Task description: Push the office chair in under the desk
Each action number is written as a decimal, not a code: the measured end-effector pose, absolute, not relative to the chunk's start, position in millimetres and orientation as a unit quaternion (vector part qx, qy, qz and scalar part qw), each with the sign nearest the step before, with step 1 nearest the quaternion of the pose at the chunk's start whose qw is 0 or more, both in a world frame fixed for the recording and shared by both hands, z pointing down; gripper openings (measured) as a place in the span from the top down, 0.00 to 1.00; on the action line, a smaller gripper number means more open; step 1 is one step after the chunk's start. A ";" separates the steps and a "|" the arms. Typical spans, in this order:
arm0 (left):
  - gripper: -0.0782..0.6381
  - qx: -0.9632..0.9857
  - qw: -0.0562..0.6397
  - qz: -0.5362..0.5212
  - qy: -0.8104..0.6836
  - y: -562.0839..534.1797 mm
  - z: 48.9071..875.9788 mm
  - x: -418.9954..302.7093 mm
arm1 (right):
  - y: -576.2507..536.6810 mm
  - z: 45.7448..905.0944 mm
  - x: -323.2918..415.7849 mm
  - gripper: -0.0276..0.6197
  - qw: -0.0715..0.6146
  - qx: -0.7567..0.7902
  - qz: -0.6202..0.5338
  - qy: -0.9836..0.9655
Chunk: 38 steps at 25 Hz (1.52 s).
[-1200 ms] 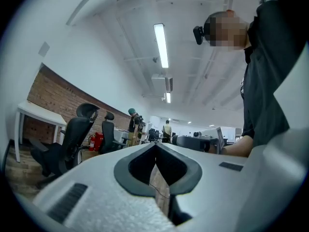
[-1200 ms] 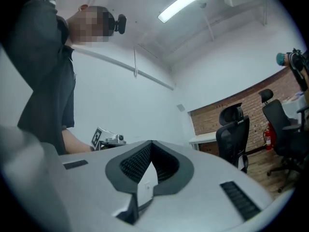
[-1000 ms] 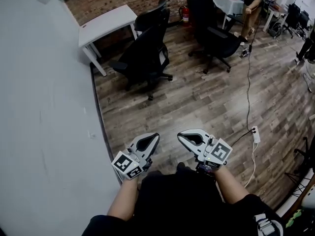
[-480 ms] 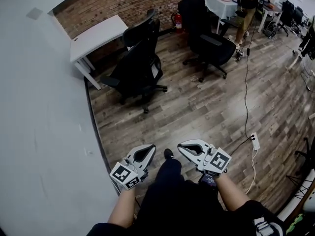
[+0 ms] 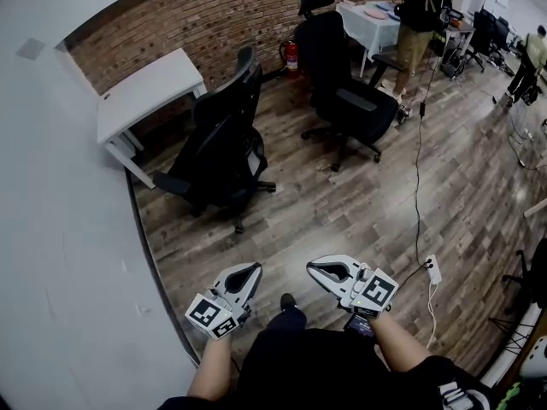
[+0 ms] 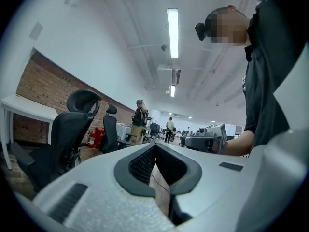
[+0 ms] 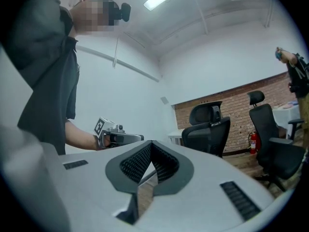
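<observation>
Office chair [image 5: 224,143] stands well ahead of us, just beside the white desk [image 5: 145,88] but not under it, so with the left gripper [image 5: 246,272] and right gripper [image 5: 316,268] both clenched and empty, we should set them against its backrest [image 5: 241,101] and push evenly.

Office chairs, black: two close by, the nearer office chair [image 5: 218,148] beside the white desk [image 5: 145,84], the farther office chair [image 5: 342,88] out on the open floor [image 5: 342,203]. More dark chairs [image 5: 496,26] at far right, too small to count. Desks: two, the white desk and a cloth-covered desk [image 5: 366,17]. One red fire extinguisher [image 5: 291,55]. One white power strip [image 5: 432,269] on the floor. People besides the wearer: two, a standing person [image 5: 417,20] and a second person [image 5: 535,51] at the right edge. Grippers: two, left gripper [image 5: 255,269] and right gripper [image 5: 314,268].
</observation>
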<state>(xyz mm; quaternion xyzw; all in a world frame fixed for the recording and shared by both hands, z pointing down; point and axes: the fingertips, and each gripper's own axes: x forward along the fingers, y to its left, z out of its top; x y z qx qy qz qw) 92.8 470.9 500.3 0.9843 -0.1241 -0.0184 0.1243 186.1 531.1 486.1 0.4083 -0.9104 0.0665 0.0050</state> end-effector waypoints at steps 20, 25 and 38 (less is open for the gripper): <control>0.87 0.976 0.067 -0.015 -0.209 237.1 481.5 203.3 | 299.6 468.7 328.4 0.95 -0.015 0.367 0.017 -0.930; 0.87 0.960 0.050 -0.007 -0.274 192.3 456.2 243.9 | 246.4 447.0 394.3 0.95 -0.022 0.317 0.021 -0.948; 0.87 0.903 0.023 0.042 -0.426 135.2 442.5 244.2 | 120.3 426.1 470.5 0.88 -0.005 0.218 -0.023 -0.976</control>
